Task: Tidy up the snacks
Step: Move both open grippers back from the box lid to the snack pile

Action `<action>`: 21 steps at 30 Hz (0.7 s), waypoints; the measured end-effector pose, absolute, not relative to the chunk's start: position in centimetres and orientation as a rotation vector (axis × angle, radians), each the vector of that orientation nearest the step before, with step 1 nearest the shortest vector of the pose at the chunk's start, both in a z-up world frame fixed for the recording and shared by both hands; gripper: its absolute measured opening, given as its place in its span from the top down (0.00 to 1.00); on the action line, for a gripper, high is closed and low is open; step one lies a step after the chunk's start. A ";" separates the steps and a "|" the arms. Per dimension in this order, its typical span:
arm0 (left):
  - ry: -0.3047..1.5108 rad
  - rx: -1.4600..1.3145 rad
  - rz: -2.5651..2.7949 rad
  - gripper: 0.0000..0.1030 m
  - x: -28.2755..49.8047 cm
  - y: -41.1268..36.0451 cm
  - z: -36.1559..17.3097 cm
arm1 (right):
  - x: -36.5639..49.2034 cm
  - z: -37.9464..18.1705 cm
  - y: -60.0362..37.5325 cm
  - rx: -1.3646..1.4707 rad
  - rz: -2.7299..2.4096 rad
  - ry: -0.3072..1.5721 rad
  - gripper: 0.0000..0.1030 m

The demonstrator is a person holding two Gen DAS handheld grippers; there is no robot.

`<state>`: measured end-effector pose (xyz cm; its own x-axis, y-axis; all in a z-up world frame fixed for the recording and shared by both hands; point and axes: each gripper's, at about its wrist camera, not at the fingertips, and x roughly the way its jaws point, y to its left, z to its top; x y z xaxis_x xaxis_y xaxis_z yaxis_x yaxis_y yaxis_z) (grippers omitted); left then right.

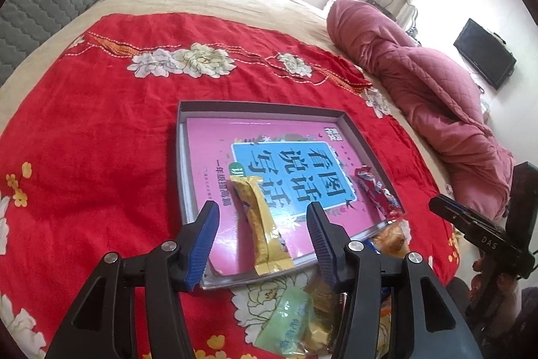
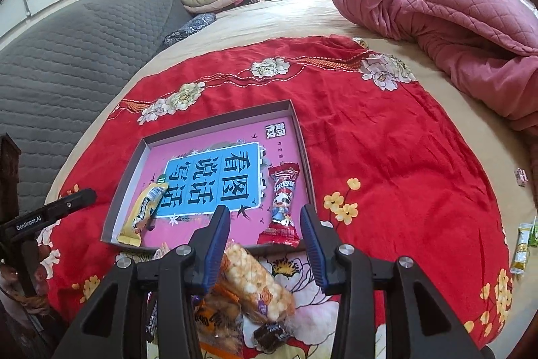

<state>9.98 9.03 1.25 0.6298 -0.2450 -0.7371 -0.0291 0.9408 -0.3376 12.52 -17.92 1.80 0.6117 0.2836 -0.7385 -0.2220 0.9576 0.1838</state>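
Shallow grey box lid [image 1: 188, 110] sits flat on the red floral cloth [image 1: 101, 140] spread over the bed [image 2: 269, 19], used as the collecting tray; the cloth presumably gives a defined work area on the soft bedding. Inside the tray a pink book [image 1: 215, 140] covers the bottom, so the snacks rest on a flat, firm face. Two snacks are already in it, well apart: the yellow snack bar [image 1: 262, 224] lies lengthwise near the tray's left side, its near end at the front rim, and the red candy pack [image 2: 282, 204] lies along the right wall, tail also at the front rim. Laid roughly parallel, probably to leave the middle free for more. Left gripper [image 1: 264, 244] hovers above the yellow bar with the jaws open wide, blue pads clear of the wrapper on both sides, holding nothing. Right gripper [image 2: 265, 244] hangs over the front edge of the tray, jaws open and empty, the popcorn bar [image 2: 255, 285] below them but not pinched. Unsorted pile sits on the cloth just in front of the tray: popcorn bar, green packet [image 1: 289, 325], an orange bag [image 2: 218, 318], a small dark candy [image 2: 272, 335]. More stray packets [image 2: 524, 241] lie at the far right edge of the bed. Judgement: sorting is early, most snacks still outside; pile kept close to the tray so each transfer is short.
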 end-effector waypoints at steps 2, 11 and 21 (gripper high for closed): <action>0.883 -0.329 -0.130 0.46 9.9 8.8 1.4 | 12.3 1.9 -18.1 0.073 0.288 0.866 0.58; 0.896 -0.323 -0.135 0.42 9.2 8.1 1.9 | 11.4 2.1 -18.5 0.060 0.278 0.873 0.58; 0.931 -0.313 -0.166 0.42 8.3 6.3 1.6 | 9.6 1.3 -18.7 0.034 0.289 0.901 0.58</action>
<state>8.30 6.27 1.57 0.5888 -0.2742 -0.7604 0.0057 0.9421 -0.3352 9.62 -18.66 1.26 0.5846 0.2623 -0.7677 -0.2337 0.9606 0.1503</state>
